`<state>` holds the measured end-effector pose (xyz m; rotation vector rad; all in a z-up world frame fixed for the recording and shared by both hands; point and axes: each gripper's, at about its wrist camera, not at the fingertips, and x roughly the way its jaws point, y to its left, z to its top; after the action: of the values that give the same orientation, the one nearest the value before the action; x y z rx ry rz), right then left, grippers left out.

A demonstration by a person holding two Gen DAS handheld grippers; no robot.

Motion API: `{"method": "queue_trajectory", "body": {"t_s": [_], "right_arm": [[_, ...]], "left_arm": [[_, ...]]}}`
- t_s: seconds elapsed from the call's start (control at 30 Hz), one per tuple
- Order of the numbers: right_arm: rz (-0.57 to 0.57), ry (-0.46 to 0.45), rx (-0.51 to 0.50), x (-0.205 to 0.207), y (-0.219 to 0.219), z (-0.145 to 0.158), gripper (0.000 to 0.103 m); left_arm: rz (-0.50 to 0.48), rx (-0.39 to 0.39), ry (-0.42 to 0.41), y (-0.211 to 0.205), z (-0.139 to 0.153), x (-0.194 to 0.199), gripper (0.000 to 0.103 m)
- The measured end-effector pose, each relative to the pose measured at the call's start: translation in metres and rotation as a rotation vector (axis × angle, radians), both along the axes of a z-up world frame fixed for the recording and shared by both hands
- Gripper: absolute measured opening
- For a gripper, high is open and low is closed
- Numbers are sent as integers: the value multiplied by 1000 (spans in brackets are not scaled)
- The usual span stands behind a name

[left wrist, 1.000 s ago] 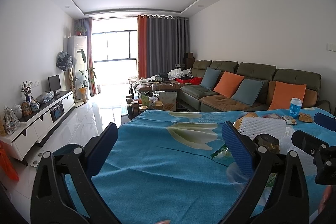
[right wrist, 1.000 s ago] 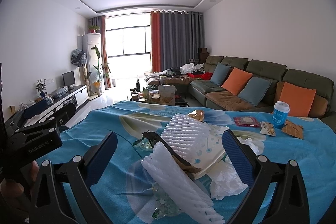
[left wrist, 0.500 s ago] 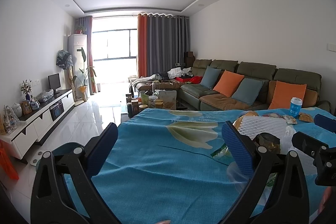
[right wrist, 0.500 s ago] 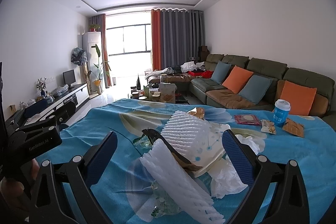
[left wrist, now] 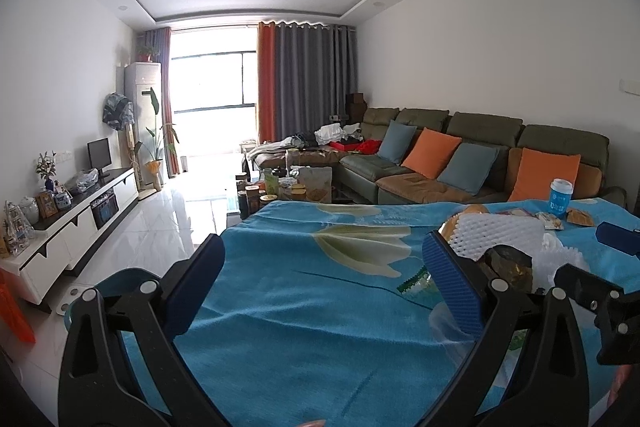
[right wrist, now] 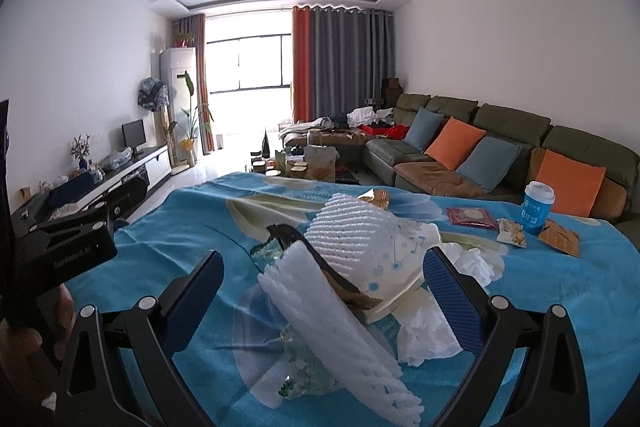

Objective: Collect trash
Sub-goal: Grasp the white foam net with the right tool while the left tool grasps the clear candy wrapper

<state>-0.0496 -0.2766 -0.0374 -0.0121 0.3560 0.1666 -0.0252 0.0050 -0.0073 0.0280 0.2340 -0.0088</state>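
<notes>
The heap of trash, with a white ribbed foam fruit sleeve (right wrist: 340,323) on top, lies on the blue flower-printed cloth over the counter (left wrist: 304,327), directly ahead of the right tool (right wrist: 324,303) and between its 2 wide-spread blue pads, which hold nothing. The sleeve's long axis runs from far-left to near-right. The left tool (left wrist: 324,283), also spread wide and empty, faces bare cloth with the heap off to its right, so the right hand looks nearer. White writing on the left tool's black body is too blurred to read; the blue paper cup with a white lid (right wrist: 538,207) bears unreadable print.
</notes>
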Motion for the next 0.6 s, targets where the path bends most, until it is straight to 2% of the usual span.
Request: {"method": "queue_trajectory", "body": {"t_s": [0.1, 0.2, 0.27, 0.3, 0.37, 0.47, 0.6], "right_arm": [[16, 21, -16, 0, 0, -3, 88], [35, 45, -29, 0, 1, -6, 75], [47, 61, -32, 0, -2, -9, 58], [52, 68, -31, 0, -2, -10, 54], [58, 82, -29, 0, -5, -11, 34], [65, 88, -16, -1, -11, -11, 19], [77, 80, 14, -3, -23, -6, 15]], "left_arm": [[-22, 2, 17, -3, -2, 3, 97], [-49, 12, 35, -7, -5, 5, 97], [-67, 15, 46, -10, -6, 6, 97], [-83, 16, 53, -13, -7, 8, 97], [-112, 24, 71, -17, -9, 10, 97], [-170, 18, 109, -24, -11, 17, 97], [-226, 16, 149, -34, -15, 24, 97]]}}
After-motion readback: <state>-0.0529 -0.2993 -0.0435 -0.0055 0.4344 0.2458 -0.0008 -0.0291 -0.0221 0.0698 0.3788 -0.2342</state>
